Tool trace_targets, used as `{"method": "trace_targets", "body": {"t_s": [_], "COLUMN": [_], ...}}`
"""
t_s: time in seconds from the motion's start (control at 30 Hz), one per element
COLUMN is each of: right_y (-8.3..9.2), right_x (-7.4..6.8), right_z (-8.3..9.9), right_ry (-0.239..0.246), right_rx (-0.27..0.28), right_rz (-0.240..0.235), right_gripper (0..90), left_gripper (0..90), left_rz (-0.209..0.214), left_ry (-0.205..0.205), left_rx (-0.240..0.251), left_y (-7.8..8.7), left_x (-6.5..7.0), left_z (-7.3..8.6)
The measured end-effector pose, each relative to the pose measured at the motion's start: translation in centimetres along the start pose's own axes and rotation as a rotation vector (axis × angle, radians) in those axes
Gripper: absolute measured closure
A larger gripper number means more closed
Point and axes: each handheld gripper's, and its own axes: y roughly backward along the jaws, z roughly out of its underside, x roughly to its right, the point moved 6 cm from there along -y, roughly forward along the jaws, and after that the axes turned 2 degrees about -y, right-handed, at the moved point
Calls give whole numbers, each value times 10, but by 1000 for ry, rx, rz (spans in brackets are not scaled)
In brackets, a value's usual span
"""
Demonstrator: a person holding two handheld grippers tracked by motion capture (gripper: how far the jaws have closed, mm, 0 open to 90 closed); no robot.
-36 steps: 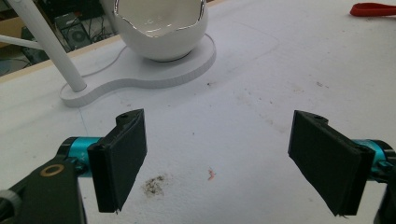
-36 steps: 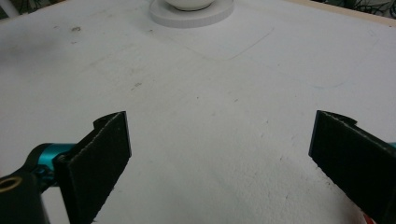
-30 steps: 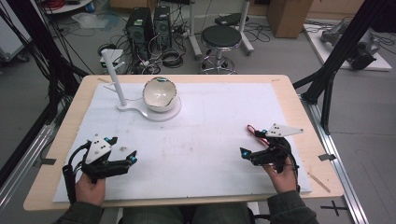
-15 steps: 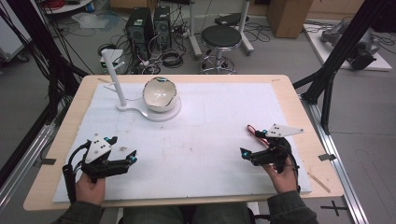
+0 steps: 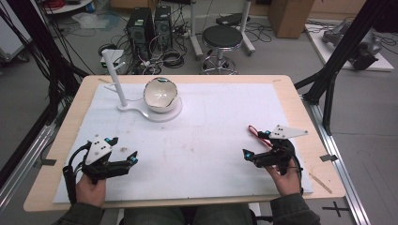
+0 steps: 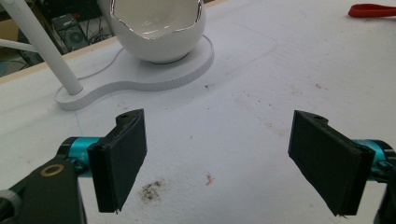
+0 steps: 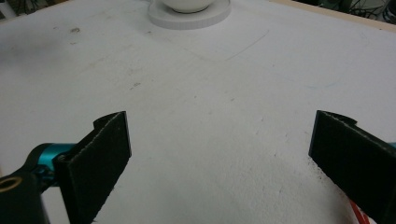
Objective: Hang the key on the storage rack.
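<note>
A white egg-shaped bowl [image 5: 160, 94] with a jagged rim sits on a flat white stand [image 5: 155, 114] at the back left of the mat, beside an upright white post [image 5: 115, 77]. My left gripper [image 5: 123, 150] rests near the front left, open and empty. In the left gripper view, the left gripper [image 6: 219, 163] faces the bowl [image 6: 159, 28] and post [image 6: 42, 42]. My right gripper [image 5: 256, 144] lies at the front right, open and empty. The right gripper [image 7: 219, 163] points across bare mat toward the stand [image 7: 189, 16].
A thin red strap-like item [image 5: 256, 134] lies on the mat just beyond the right gripper, and the red item [image 6: 371, 9] appears far off in the left gripper view. The white mat [image 5: 211, 136] covers the wooden table [image 5: 286, 89]. A stool [image 5: 224, 40] and computers stand behind the table.
</note>
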Motion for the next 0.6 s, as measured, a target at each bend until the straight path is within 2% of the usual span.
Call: {"method": "trace_targets", "body": {"t_s": [0.17, 0.3, 0.6], "right_y": [4, 8, 17], "right_x": [1, 3, 9], "right_z": [-4, -7, -13], "right_ry": [10, -2, 25], "right_rx": [5, -8, -43], "right_rz": [4, 5, 18], "right_gripper": [46, 46, 45], "left_gripper": [199, 199, 199], "left_rz": [-2, -10, -15], "left_ry": [6, 7, 11], "left_rx": [3, 2, 1], "left_y": [1, 1, 2], "left_x": [-1, -2, -3], "left_z": [0, 1, 1]}}
